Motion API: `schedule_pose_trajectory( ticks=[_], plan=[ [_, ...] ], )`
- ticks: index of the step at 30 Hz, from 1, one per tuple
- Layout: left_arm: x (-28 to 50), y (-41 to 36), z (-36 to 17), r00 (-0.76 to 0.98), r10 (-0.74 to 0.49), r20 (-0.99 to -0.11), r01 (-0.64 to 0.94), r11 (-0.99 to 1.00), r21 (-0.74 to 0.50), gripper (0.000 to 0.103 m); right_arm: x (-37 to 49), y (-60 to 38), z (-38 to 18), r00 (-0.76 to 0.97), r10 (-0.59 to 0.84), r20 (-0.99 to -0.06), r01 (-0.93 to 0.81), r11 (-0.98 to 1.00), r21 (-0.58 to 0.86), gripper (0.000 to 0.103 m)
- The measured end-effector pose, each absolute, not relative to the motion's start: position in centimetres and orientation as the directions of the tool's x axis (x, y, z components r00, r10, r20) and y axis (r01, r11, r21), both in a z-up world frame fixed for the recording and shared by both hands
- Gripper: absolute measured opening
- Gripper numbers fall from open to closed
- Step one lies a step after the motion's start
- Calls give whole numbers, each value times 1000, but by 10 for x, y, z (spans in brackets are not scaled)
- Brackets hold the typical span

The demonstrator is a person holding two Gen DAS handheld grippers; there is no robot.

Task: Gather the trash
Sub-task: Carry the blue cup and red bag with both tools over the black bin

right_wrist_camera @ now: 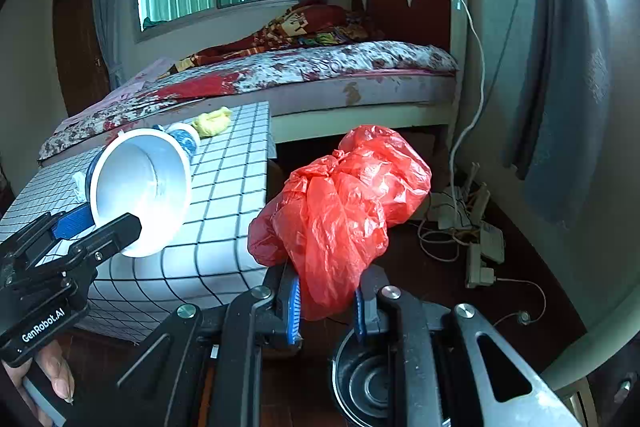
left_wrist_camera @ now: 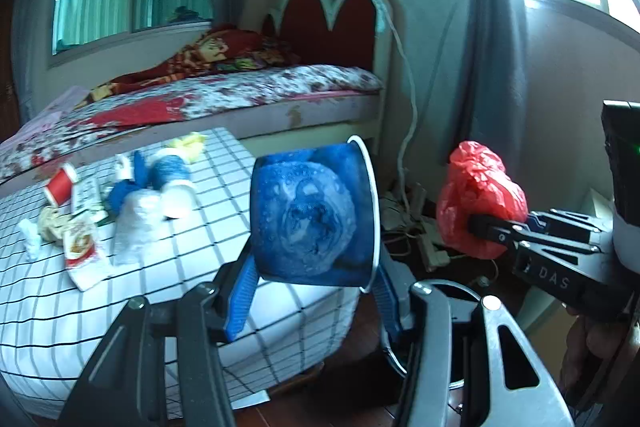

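both full: left gripper (left_wrist_camera: 312,291) pinches blue cup (left_wrist_camera: 312,211) (tipped sideways), right gripper (right_wrist_camera: 326,301) seemingly red bag (right_wrist_camera: 340,203).

Blue cup (left_wrist_camera: 308,211), red bag (right_wrist_camera: 344,203), black-gridded white tablecloth (left_wrist_camera: 52,307).

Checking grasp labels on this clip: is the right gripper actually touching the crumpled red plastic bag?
Touching. In the right wrist view, the right gripper has its jaws shut on the crumpled red plastic bag, whose lower end is pinched between the blue pads.
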State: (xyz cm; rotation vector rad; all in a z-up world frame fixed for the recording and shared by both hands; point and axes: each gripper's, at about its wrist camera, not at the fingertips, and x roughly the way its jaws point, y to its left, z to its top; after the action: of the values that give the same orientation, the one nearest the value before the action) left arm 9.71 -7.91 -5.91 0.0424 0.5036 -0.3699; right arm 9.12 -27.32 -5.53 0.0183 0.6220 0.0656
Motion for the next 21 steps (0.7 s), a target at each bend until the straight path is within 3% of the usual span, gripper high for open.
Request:
schedule_pose_trajectory(
  ticks=[10,21],
  plan=[
    [87,-159,-97,691,-457,-560,512,856,-68,53,68,-337,-97,770,18,-638,-9,1000,18,21],
    [85,-215,-138,588,-487,-646,588,805,-72,53,68,-377,-150,685,22,-728,-35,999,-3,21]
  ],
)
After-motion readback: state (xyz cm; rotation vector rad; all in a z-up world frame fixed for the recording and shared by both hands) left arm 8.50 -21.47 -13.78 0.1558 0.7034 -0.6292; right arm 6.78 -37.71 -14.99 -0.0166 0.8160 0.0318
